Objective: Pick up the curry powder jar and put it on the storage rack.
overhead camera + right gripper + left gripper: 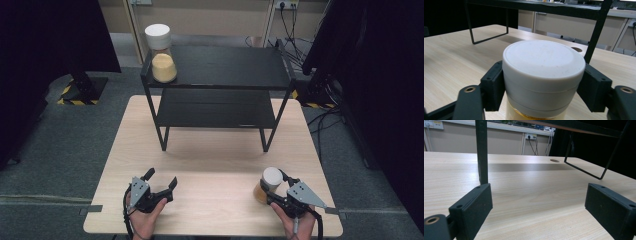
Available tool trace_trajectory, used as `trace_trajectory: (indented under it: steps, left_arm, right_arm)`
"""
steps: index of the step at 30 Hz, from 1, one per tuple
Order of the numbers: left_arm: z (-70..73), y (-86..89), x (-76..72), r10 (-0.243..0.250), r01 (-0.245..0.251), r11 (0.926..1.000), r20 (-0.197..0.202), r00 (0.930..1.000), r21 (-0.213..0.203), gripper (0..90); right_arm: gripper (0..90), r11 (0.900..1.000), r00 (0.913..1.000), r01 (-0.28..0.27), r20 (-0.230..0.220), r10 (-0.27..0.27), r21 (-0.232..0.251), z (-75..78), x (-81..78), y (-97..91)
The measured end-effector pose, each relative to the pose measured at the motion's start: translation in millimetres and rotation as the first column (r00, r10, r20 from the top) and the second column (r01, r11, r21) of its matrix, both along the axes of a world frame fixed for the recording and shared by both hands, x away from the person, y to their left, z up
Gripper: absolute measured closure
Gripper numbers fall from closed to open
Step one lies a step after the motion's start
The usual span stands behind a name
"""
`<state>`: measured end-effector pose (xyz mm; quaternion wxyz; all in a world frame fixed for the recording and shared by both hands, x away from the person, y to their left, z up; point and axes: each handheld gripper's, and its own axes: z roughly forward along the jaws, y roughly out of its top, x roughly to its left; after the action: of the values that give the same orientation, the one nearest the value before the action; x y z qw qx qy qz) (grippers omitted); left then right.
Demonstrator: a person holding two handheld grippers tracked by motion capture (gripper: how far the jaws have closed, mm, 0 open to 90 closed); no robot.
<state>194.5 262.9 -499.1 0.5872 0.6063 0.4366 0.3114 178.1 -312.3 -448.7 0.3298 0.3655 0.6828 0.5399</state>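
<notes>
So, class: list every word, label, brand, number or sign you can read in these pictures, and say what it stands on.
None can be read.
Jar in the right hand-held gripper: plain white lid, no label in sight.
Jar on the shelf: no print visible.
Wall plate in the left gripper view: yellow patch, too blurred to read.
Floor stripes: yellow and black hazard marking, no words.
</notes>
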Motion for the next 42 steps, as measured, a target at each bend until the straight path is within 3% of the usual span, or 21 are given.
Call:
trace_trajectory:
  steps: [9, 14, 24, 42]
  left_arm:
    - [0.1, -0.4, -0.1, 0.001, -0.001, 1.0, 0.0, 1.0, 0.002, 6.6]
    - [0.3, 0.1, 0.2, 0.001, -0.001, 1.0, -0.003, 1.0, -0.003, 6.6]
    - [0.3, 0.7, 0.5, 0.0, -0.001, 1.0, -0.006, 1.0, -0.006, 6.6]
    - [0.2, 1.7, 1.0, 0.002, -0.002, 0.9999, -0.009, 1.0, -0.013, 6.7]
  right_arm:
    - [33.5, 0.9999, 0.9999, 0.011, -0.01, -0.012, -0.012, 4.3, -2.2, 4.7]
    - [33.5, 0.9997, 0.9998, 0.021, -0.003, -0.021, 0.01, 5.9, -4.9, 7.0]
    - [33.5, 0.9982, 0.997, 0.034, 0.068, -0.038, 0.049, 21.2, -11.7, 12.1]
    - [33.6, 0.9866, 0.9794, 0.083, 0.172, -0.107, 0.14, 45.5, -11.9, 21.6]
